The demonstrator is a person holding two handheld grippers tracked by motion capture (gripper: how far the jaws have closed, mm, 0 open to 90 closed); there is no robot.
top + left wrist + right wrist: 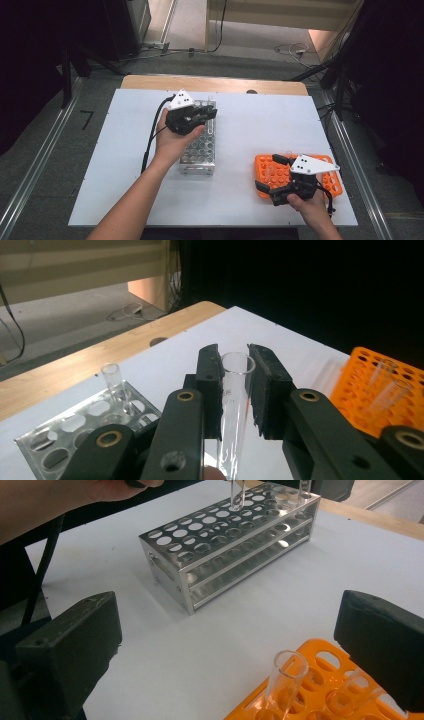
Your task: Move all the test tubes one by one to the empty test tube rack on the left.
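Left gripper (pixel 235 385): clenched on a clear test tube (pixel 234 405), jaws pressed against both its sides just below the open rim; the tube stood nearly upright.
Held tube's place: above the far end of the metal rack (pixel 200 145), its lower end down over the rack's holes in the right gripper view; whether it sat in a hole, I could not tell.
Metal rack: on the white table (pixel 250 130), left of centre, with one more tube (pixel 114 382) standing in a far corner hole.
Orange rack (pixel 295 175): near the table's right front edge, well apart from the metal one, with a few clear tubes (pixel 285 680) standing in it.
Right gripper (pixel 280 177): released, jaws spread wide, hovering over the orange rack's near left corner, grasping nothing.
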